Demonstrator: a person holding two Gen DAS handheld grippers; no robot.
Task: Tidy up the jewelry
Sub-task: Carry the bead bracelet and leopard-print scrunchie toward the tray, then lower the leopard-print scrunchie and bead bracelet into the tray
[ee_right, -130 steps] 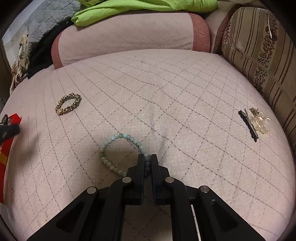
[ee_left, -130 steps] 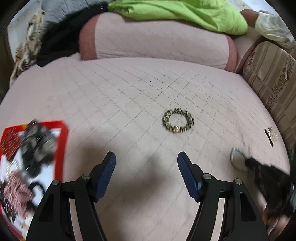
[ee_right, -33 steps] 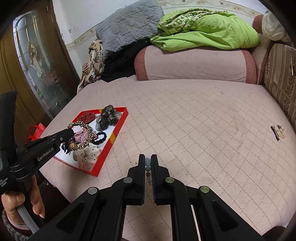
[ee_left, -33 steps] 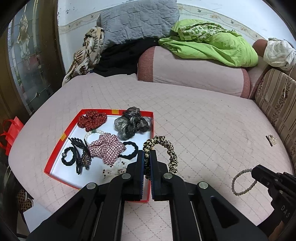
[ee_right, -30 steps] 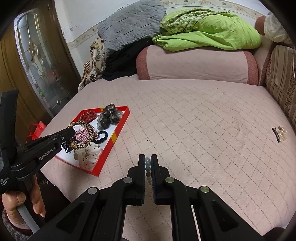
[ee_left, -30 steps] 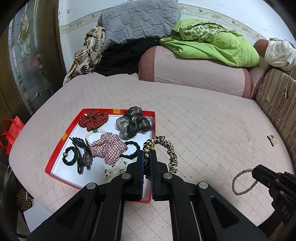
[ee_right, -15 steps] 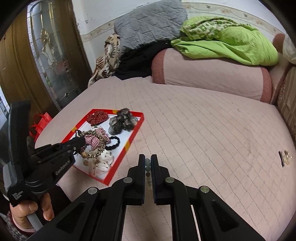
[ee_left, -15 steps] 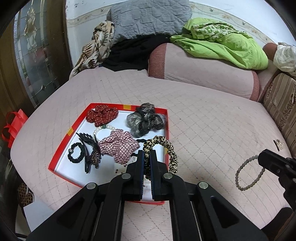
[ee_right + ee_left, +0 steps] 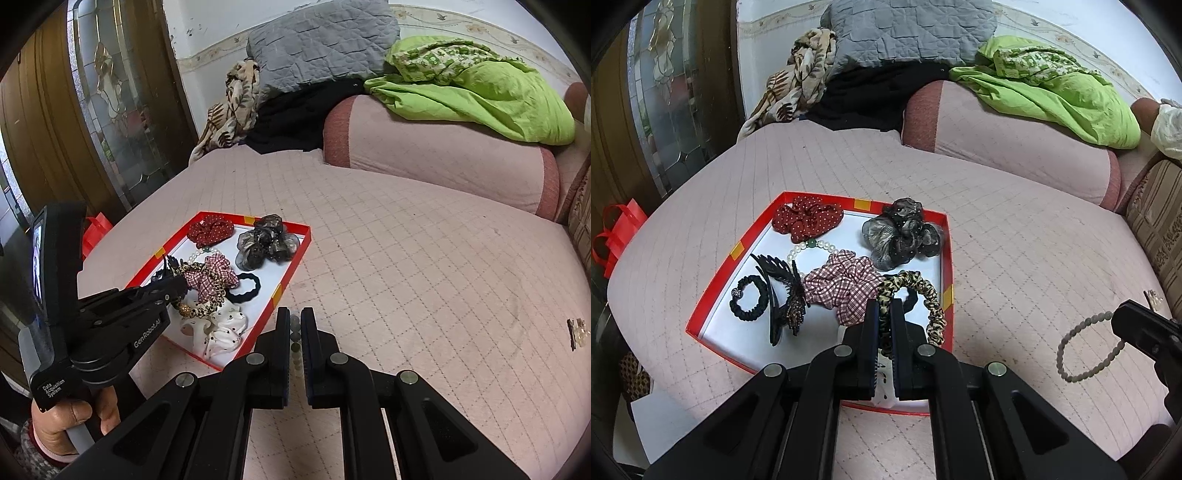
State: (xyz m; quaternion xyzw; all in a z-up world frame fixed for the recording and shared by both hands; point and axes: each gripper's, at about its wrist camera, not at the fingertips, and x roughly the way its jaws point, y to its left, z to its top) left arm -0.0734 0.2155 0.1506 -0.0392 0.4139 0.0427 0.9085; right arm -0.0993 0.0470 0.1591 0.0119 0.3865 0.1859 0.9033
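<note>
My left gripper (image 9: 882, 306) is shut on a leopard-print fabric bracelet (image 9: 923, 291), which hangs over the near right part of the red tray (image 9: 713, 291). In the tray lie a red dotted scrunchie (image 9: 807, 221), a grey-black gauze scrunchie (image 9: 901, 236), a checked scrunchie (image 9: 842, 284), a pearl bracelet (image 9: 812, 245) and a black hair claw (image 9: 783, 295). My right gripper (image 9: 295, 317) is shut on a pale bead bracelet (image 9: 294, 334), just right of the tray's near corner (image 9: 294, 254). The left wrist view shows that bead loop (image 9: 1086, 347) dangling from the right gripper (image 9: 1126, 317).
The tray sits on a pink quilted bed (image 9: 1015, 258). Small hair clips (image 9: 576, 332) lie far right on it. A pink bolster (image 9: 1015, 147), green blanket (image 9: 1052, 92) and grey quilt are at the back. A red bag (image 9: 617, 236) hangs past the left bed edge. A hand (image 9: 74, 413) holds the left gripper.
Both grippers have drifted left toward the tray, each still holding its bracelet. The leopard bracelet now hangs over the tray's inside, and the bead bracelet is closer to the tray's corner.
</note>
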